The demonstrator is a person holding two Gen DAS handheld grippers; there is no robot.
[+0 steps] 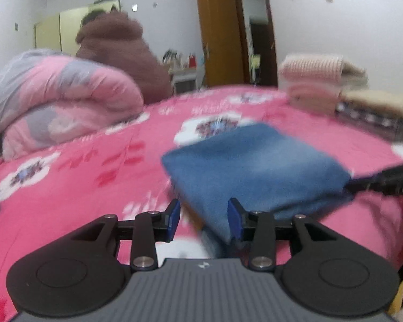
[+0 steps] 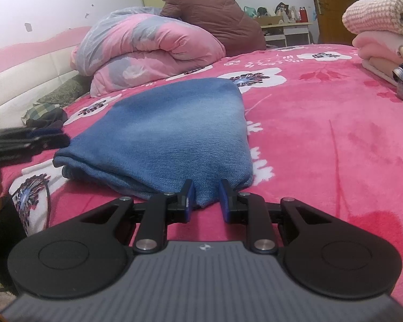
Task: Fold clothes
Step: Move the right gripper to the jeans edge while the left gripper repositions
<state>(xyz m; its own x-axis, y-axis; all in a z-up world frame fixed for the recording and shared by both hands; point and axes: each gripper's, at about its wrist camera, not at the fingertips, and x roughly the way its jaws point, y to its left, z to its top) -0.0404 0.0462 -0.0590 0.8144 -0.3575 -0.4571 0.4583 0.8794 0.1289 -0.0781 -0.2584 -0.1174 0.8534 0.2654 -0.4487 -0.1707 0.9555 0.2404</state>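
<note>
The right gripper (image 2: 206,197) sat low at the near edge of the folded blue denim-like garment (image 2: 164,136), its blue pads (image 2: 190,194) narrowly parted with a corner of the cloth between them; it looked pinched there, probably to anchor that corner, though whether the pads truly pressed could not be told for sure. The left gripper (image 1: 203,218) stood with its jaws noticeably wider, the garment's near-left corner lying against its right pad (image 1: 233,221) but clear of the left one, so it appeared to hold nothing, as if freed from or lining up on that edge. The garment lay flat as a compact bundle in the middle of the bright pink flower-printed plush bedspread (image 2: 322,134), which suggested the folding was well along. Far to the right a stack of folded pink and beige knitwear (image 2: 381,35) sat on the bed, likely the finished pile. To the far left lay a rolled pink-and-grey quilt (image 2: 147,51), with a person in a brown padded coat (image 2: 209,8) seated behind it.
</note>
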